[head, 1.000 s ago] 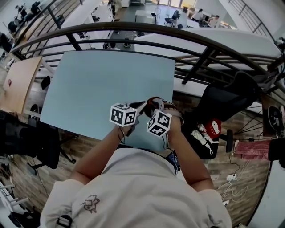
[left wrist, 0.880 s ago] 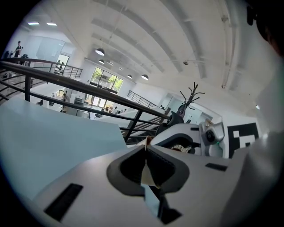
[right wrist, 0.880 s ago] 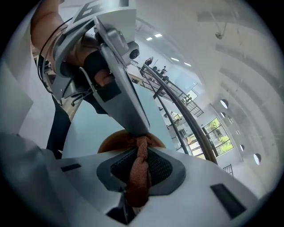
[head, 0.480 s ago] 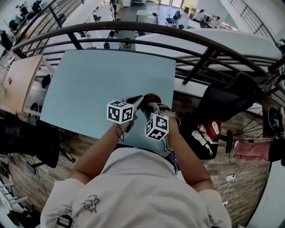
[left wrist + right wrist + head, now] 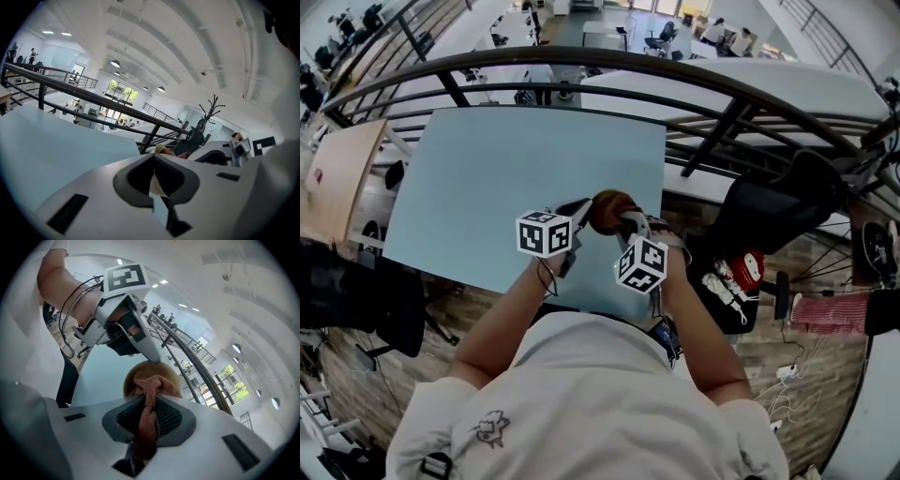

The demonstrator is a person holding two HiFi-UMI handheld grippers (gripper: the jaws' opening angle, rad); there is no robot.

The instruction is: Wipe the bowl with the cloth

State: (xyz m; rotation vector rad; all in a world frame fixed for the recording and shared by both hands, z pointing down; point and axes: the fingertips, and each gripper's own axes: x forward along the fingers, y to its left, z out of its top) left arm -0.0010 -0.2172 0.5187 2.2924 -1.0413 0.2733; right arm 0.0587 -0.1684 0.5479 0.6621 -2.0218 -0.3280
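My left claw (image 5: pixel 584 208) is shut tight on the thin rim of the bowl (image 5: pixel 607 211). The bowl is round and brown, smooth like wood, and lighter tan inside. It is between my two claws, over the near right part of the flat, pale blue table (image 5: pixel 487 178). My right claw (image 5: pixel 150 399) is squeezed shut on the cloth (image 5: pixel 149 420). The cloth is orange-brown, soft and bumpy like knitting. It is twisted like a rope between the dark ridged pads (image 5: pixel 168 417). Its bunched end pokes out past the tips, right at the bowl's open mouth. Both claws are smooth grey plastic
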